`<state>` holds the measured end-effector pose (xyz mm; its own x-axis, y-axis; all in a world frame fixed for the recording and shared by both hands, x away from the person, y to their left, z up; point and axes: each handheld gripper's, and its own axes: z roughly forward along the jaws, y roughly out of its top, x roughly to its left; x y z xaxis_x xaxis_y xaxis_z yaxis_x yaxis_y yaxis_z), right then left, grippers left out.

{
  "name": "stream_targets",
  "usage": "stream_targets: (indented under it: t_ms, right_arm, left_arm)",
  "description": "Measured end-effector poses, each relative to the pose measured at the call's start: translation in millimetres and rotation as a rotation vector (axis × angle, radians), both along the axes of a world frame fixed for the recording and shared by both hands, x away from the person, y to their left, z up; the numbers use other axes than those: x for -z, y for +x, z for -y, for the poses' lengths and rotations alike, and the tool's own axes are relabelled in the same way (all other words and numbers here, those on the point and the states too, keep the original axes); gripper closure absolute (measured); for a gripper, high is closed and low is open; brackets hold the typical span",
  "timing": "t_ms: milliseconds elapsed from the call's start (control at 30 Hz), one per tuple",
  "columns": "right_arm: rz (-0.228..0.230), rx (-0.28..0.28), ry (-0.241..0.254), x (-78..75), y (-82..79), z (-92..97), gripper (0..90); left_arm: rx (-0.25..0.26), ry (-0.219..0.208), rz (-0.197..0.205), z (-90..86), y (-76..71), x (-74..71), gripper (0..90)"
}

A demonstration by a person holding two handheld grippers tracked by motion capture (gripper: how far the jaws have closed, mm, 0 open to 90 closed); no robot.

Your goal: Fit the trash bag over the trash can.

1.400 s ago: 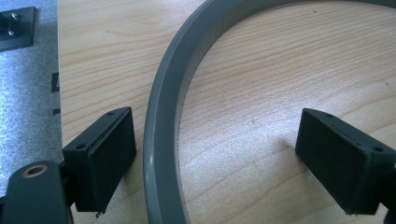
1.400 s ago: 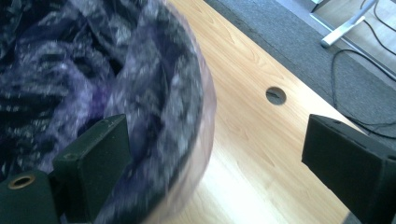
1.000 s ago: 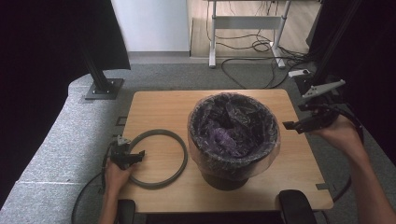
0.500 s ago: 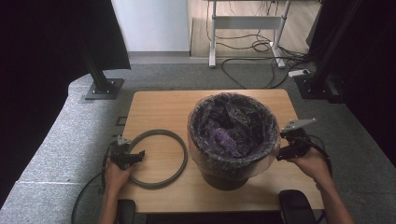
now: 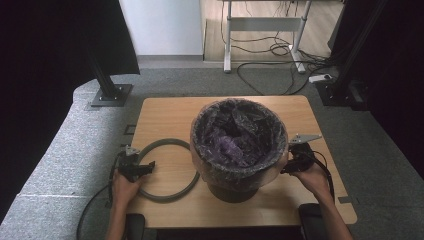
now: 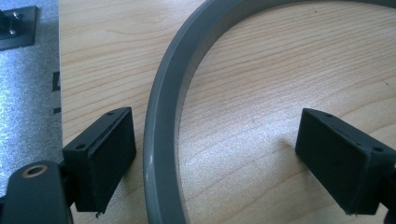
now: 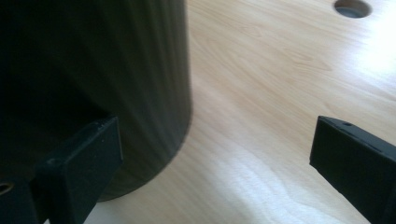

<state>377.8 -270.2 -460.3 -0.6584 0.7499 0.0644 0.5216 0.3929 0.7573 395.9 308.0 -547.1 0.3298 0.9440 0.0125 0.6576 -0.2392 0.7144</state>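
Note:
A dark round bin (image 5: pixel 235 187) lined with a purple bag (image 5: pixel 235 140) stands in the middle of the wooden table (image 5: pixel 165 115). To its left a grey ring (image 5: pixel 170 145) lies flat on the table. My left gripper (image 5: pixel 150 165) rests at the ring's left arc. It is open, with the ring (image 6: pixel 161 116) passing between its jaws close to the left one and untouched by either. My right gripper (image 5: pixel 285 167) is low beside the bin's right side. Its jaws have just been opening and stand wide (image 7: pixel 215 163). The bin's wall (image 7: pixel 116 70) is by the left jaw and nothing is gripped.
Grey padded floor surrounds the table. A black stand base (image 5: pixel 111 94) sits at the back left. Desk legs and loose cables (image 5: pixel 280 50) lie beyond the far edge. A round hole (image 7: pixel 352 8) pierces the tabletop right of the bin.
My right hand has come down from above the table's right edge to the bin's right side. The left gripper and the ring have stayed put.

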Motion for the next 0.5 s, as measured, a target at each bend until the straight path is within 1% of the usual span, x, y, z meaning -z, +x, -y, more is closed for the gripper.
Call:
stream_targets:
  t_ms: [67,100,133,167,233,267,400,467,500]
  right_arm:
    - [0.015,0.032,-0.034,6.0,1.8,2.2,0.9]
    - [0.008,0.053,-0.049,11.3,3.3,5.6,0.0]
    - [0.008,0.053,-0.049,11.3,3.3,5.6,0.0]
    - [0.002,0.074,-0.055,17.5,4.5,9.6,0.0]
    - [-0.006,0.095,-0.052,28.0,5.2,16.9,0.0]
    - [-0.016,0.116,-0.053,36.3,5.2,21.8,0.0]
    - [-0.034,0.161,-0.070,58.2,4.1,34.9,0.0]
    - [-0.039,0.176,-0.079,67.0,3.0,39.4,0.0]
    - [-0.039,0.176,-0.079,67.0,3.0,39.4,0.0]
  left_arm:
    - [0.006,-0.001,0.000,-0.4,-0.7,0.0,12.1]
    - [0.008,-0.001,0.000,-0.6,-1.0,0.0,12.1]
    - [0.008,-0.001,0.000,-0.6,-1.0,0.0,12.0]
    - [0.009,-0.001,0.000,-0.7,-1.2,0.0,12.0]
    - [0.011,-0.001,0.000,-0.8,-1.8,0.1,12.1]
    - [0.009,-0.002,0.000,-0.6,-2.0,0.1,12.1]
    - [0.000,-0.001,0.001,0.1,-2.7,0.1,12.2]
    - [-0.002,-0.001,0.001,0.2,-2.9,0.1,12.2]
    - [-0.002,-0.001,0.001,0.2,-2.9,0.1,12.2]
